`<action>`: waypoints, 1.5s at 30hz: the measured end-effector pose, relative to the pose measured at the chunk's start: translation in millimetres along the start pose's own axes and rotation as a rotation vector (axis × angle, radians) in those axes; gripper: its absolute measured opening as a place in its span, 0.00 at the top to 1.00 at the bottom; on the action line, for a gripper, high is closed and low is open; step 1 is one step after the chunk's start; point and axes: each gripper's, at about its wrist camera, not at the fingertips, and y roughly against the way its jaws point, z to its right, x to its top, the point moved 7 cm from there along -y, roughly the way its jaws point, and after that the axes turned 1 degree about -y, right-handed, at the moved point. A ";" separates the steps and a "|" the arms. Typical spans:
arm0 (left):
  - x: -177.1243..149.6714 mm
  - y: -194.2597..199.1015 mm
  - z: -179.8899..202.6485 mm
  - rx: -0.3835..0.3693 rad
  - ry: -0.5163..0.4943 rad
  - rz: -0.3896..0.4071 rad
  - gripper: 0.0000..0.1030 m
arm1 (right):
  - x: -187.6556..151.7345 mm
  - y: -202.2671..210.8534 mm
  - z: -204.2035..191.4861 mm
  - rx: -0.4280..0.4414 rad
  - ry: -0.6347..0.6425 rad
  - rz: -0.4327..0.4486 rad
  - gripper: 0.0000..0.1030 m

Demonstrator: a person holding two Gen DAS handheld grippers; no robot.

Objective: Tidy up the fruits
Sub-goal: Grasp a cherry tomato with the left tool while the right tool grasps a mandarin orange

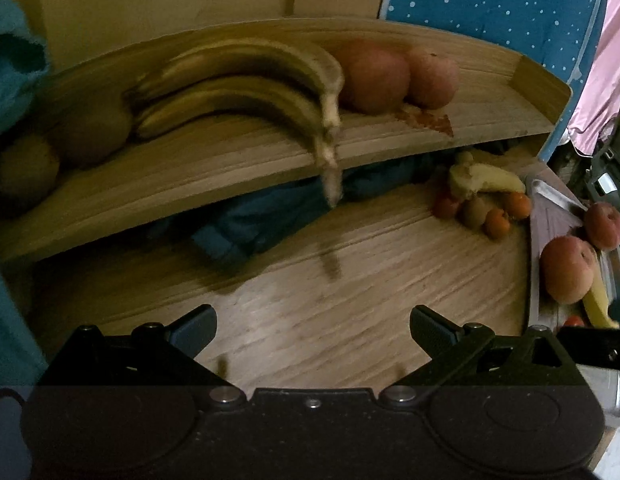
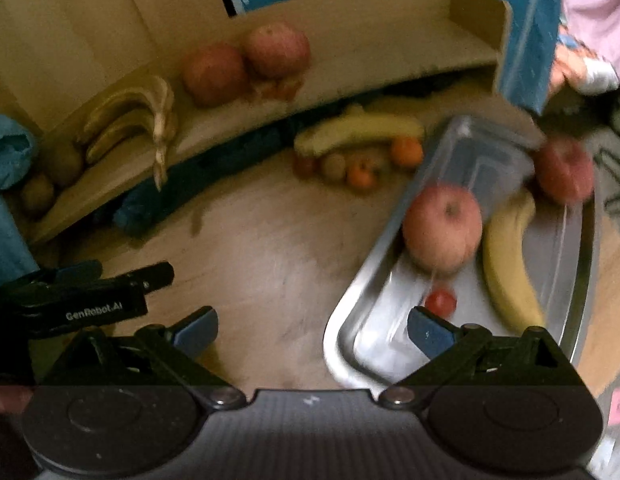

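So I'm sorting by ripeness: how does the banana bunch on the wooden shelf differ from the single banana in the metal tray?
The browned banana bunch is several bananas joined at the stem, dull and dark-streaked; the single yellow banana is alone and cleaner yellow. The bunch lies on the wooden shelf, stems overhanging its edge; the single one lies in the metal tray beside a red apple. Both are unpeeled and curved.

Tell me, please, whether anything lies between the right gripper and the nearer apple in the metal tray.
Nothing visible does: the right gripper is open above the tray rim, and the apple lies uncovered ahead.
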 end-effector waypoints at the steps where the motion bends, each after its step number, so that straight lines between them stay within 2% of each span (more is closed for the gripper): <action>1: 3.0 -2.3 2.9 -0.001 0.000 0.001 0.01 | 5.7 -1.1 1.7 -0.008 0.026 0.014 0.00; 8: 25.3 -20.8 30.3 -0.020 0.001 0.012 0.01 | 37.9 -10.4 17.0 -0.060 0.214 0.096 0.00; 17: 51.3 -45.6 73.7 -0.085 0.001 0.019 0.01 | 63.0 -36.0 34.8 -0.089 0.389 0.096 0.01; 22: 59.4 -62.6 89.6 -0.103 -0.013 0.017 0.01 | 68.8 -50.3 36.8 -0.081 0.514 0.078 0.10; 29: 61.8 -81.0 94.7 -0.076 -0.051 0.015 0.03 | 73.1 -66.0 33.8 -0.024 0.653 0.039 0.19; 33: 59.6 -83.1 93.7 -0.060 -0.073 0.024 0.08 | 76.3 -75.5 34.9 -0.003 0.701 0.020 0.29; 42: 54.2 -85.5 94.5 -0.022 -0.140 0.046 0.21 | 83.2 -89.2 32.7 0.039 0.755 -0.002 0.41; 45: 53.7 -83.3 101.3 -0.023 -0.204 0.063 0.33 | 82.6 -91.0 32.5 0.051 0.766 -0.009 0.42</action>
